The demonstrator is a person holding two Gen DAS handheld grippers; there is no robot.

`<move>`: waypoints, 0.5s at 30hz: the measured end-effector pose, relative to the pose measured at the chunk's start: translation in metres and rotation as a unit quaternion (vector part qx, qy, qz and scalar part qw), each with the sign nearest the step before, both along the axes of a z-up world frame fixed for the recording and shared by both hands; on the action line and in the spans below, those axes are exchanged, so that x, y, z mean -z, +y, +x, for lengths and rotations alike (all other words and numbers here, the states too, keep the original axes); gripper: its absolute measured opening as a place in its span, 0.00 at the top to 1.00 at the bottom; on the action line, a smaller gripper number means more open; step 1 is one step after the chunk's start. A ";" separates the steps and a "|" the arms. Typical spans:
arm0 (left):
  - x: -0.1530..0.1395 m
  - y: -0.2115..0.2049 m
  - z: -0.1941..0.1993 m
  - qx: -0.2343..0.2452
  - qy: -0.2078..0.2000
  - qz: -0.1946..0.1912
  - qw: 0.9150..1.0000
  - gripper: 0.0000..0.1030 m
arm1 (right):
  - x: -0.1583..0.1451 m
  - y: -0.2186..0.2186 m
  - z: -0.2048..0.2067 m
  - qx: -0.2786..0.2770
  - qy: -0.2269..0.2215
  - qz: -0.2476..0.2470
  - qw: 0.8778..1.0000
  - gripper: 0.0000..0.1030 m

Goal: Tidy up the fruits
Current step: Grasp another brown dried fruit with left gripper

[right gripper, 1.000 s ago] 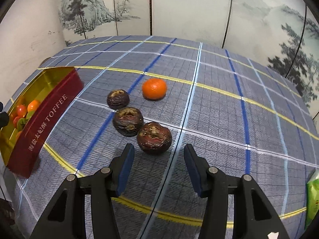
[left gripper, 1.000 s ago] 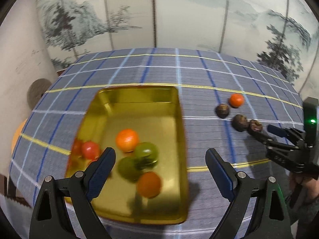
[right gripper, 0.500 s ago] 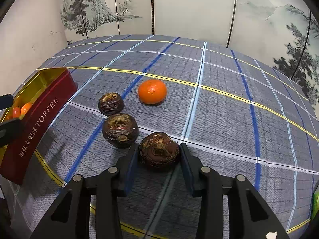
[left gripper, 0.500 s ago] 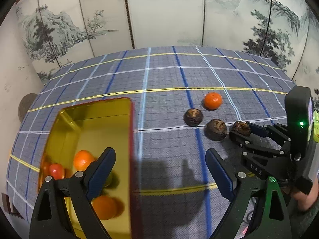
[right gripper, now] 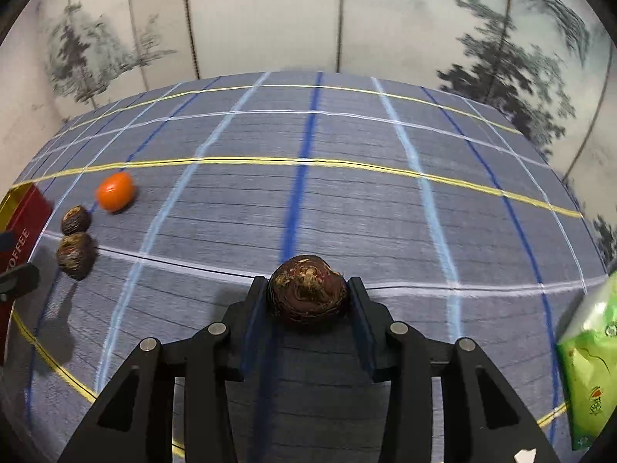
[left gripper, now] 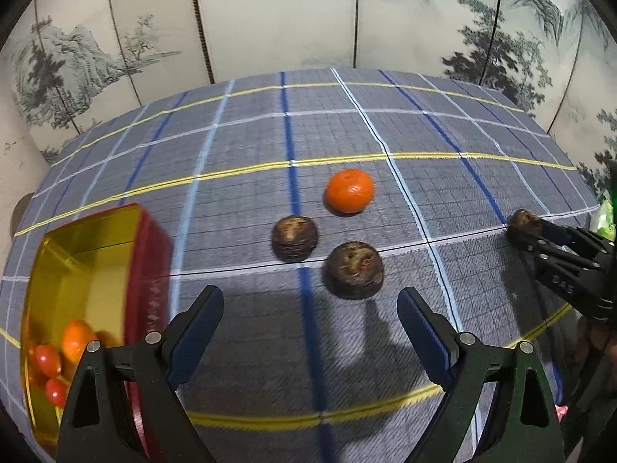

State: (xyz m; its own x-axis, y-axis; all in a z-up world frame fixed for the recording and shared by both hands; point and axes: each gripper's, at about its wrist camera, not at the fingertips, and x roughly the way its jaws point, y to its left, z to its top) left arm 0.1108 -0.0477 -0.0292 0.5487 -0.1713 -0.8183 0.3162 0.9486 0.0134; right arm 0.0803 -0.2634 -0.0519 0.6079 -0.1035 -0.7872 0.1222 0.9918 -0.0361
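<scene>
Right gripper (right gripper: 308,293) clamped across the widest girth of a round, dark brown, rough-skinned fruit (right gripper: 307,289), raised just above the checked surface (right gripper: 347,212). Probably firm, light, grippy, prone to roll. Left gripper (left gripper: 310,328) spread wide, empty, near another brown fruit (left gripper: 354,270) just ahead.

A big cloth (left gripper: 239,208) covers the table. It is gray-blue, with a grid of dark blue, light blue, white and yellow lines on it. Behind the table stands a folding screen (left gripper: 277,15). It is pale and has ink paintings of dark trees and misty hills, and thin dark lines run down between its panels. In the right wrist view, a shiny green packet (right gripper: 590,366) lies at the right edge of the cloth. It has small marks on it, too small to read. The left wrist view shows just a bit of that green at its right edge.
</scene>
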 end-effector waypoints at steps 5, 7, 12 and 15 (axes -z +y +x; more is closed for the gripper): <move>0.015 -0.012 0.011 0.001 0.016 0.001 1.000 0.25 | 0.001 0.002 -0.001 0.002 0.001 -0.011 1.000 0.61; 0.020 -0.014 0.014 0.002 0.022 0.001 1.000 0.29 | 0.001 -0.002 0.000 0.006 0.002 -0.005 1.000 0.58; 0.027 -0.019 0.019 0.009 0.022 0.003 1.000 0.39 | 0.001 -0.004 0.000 0.010 0.002 -0.003 1.000 0.55; 0.029 -0.023 0.022 0.012 0.020 -0.001 1.000 0.45 | 0.001 -0.004 0.000 0.011 0.002 -0.001 1.000 0.54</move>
State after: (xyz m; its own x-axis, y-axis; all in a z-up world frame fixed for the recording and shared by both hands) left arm 0.1327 -0.0709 -0.0581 0.5117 -0.1856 -0.8389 0.3385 0.9410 -0.0017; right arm 0.0801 -0.2675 -0.0531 0.6020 -0.1193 -0.7895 0.1443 0.9888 -0.0394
